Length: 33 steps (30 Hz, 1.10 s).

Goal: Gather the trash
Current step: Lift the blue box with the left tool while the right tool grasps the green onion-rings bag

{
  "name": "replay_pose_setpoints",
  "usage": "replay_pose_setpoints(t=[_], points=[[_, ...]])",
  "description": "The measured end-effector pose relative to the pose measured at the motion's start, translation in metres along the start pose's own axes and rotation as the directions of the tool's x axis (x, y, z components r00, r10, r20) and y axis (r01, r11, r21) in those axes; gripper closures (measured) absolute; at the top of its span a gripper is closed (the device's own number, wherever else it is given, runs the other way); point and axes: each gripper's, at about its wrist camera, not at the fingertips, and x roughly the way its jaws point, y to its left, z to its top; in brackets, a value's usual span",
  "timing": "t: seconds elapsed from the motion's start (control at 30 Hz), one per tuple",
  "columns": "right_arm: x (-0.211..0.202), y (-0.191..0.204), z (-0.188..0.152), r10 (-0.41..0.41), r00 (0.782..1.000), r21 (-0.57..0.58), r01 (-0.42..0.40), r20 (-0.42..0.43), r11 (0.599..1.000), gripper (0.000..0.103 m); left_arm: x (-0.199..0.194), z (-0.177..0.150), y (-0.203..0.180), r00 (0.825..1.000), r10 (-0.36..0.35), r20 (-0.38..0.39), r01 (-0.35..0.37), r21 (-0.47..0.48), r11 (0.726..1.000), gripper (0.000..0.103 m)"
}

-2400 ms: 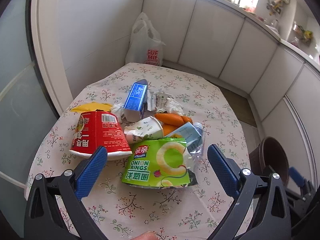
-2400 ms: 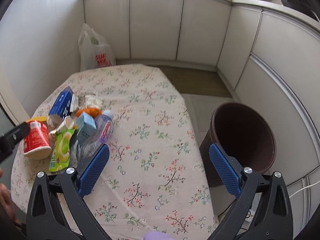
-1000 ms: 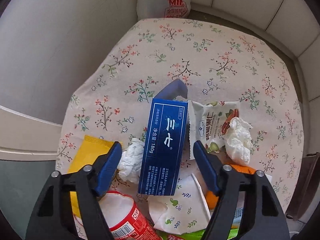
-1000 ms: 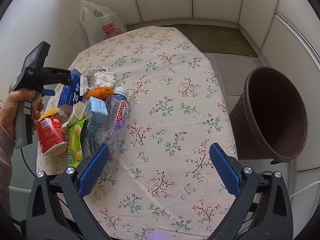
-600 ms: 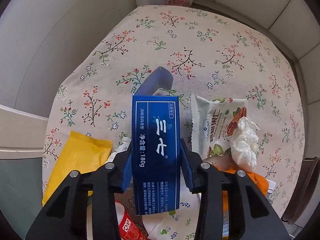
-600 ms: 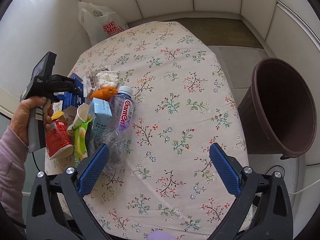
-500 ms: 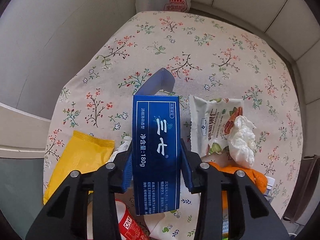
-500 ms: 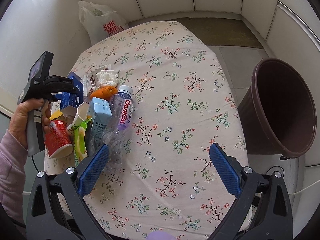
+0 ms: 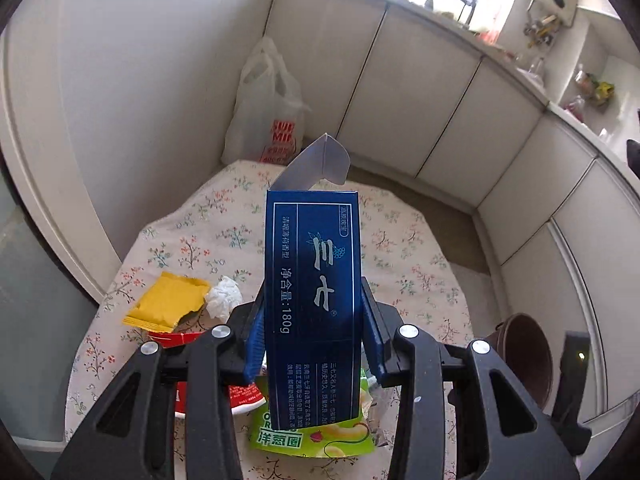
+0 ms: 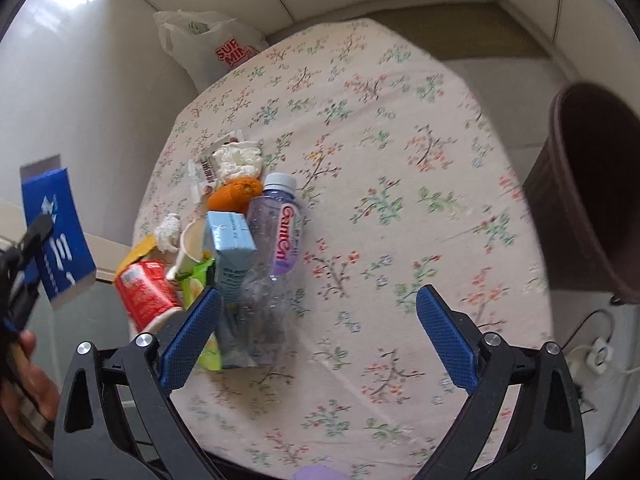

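Left tool (image 9: 312,344): clenched on the blue carton (image 9: 314,304), pads pressing its two long side faces about midway along; carton held clear above the bench (image 9: 400,248), top flap open and pointing away. Right tool (image 10: 318,334): released, jaws wide and just beginning to close, nothing between them; it hangs over the near end of the trash pile.

Blue carton: thin printed card, judged empty and very light; stiff along its length but likely to cave under a hard squeeze; glossy faces may slip, so the mid-body hold across the narrow sides looks sound; the loose flap could catch on a rim.

Remaining items, bunched at the left side of the bench: clear bottle (image 10: 276,240), crumpled, light and springy, best taken across the body; pale blue box (image 10: 230,248) leaning on it; red cup (image 10: 146,292); green snack bag (image 9: 316,436); yellow packet (image 9: 168,300); tissue wad (image 9: 222,296); orange peel (image 10: 234,196).

Room: brown bin (image 10: 592,188) stands on the floor just off the bench's right edge, mouth open; the floral bench between pile and bin is bare, so passage looks unobstructed; white carrier bag (image 9: 268,108) sits beyond the far edge.
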Motion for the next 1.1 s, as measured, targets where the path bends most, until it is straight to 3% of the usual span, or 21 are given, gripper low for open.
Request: replay_pose_setpoints(t=[0.1,0.17,0.27,0.37,0.47,0.63,0.67,0.7,0.97,1.0,1.1], points=[[0.011,-0.002,0.005,0.099,0.994,0.077,-0.096,-0.041,0.992,0.015,-0.017,-0.009,0.013,0.995,-0.055,0.086,0.056,-0.006,0.998,0.063],[0.020,0.000,0.004,0.141,0.987,0.094,-0.133,-0.083,0.987,0.022,-0.013,-0.010,0.022,0.996,-0.057,0.066,0.061,-0.046,0.997,0.063],[0.034,0.004,-0.013,0.261,0.950,0.109,-0.245,-0.172,0.963,0.028,-0.006,-0.003,0.033,0.995,-0.086,0.052,0.090,-0.071,0.993,0.063],[0.047,0.012,-0.040,0.308,0.923,0.125,-0.286,-0.229,0.950,0.028,-0.018,-0.002,0.039,0.991,-0.118,0.058,0.122,-0.085,0.989,0.063],[0.059,0.026,-0.056,0.273,0.931,0.053,-0.268,-0.244,0.962,0.028,-0.022,-0.002,0.040,0.988,-0.143,0.054,0.148,-0.093,0.985,0.063],[0.070,0.040,-0.060,0.262,0.945,-0.001,-0.267,-0.195,0.964,0.028,-0.023,-0.011,0.041,0.989,-0.148,0.030,0.150,-0.083,0.985,0.062],[0.071,0.043,-0.060,0.257,0.948,-0.011,-0.263,-0.189,0.965,0.032,-0.022,-0.012,0.041,0.989,-0.146,0.024,0.147,-0.080,0.986,0.062],[0.074,0.046,-0.061,0.246,0.950,-0.019,-0.254,-0.190,0.967,0.045,-0.022,-0.014,0.040,0.989,-0.145,0.019,0.146,-0.077,0.986,0.062],[0.071,0.061,-0.069,0.125,0.982,-0.118,-0.141,-0.139,0.983,0.097,-0.014,-0.019,0.048,0.992,-0.127,-0.015,0.124,-0.107,0.986,0.062],[0.071,0.061,-0.068,0.125,0.983,-0.114,-0.141,-0.133,0.983,0.102,-0.013,-0.020,0.048,0.992,-0.126,-0.017,0.124,-0.108,0.986,0.062],[0.066,0.063,-0.067,0.122,0.988,-0.140,-0.135,-0.096,0.981,0.103,-0.012,-0.021,0.047,0.992,-0.122,-0.018,0.120,-0.098,0.988,0.062]])
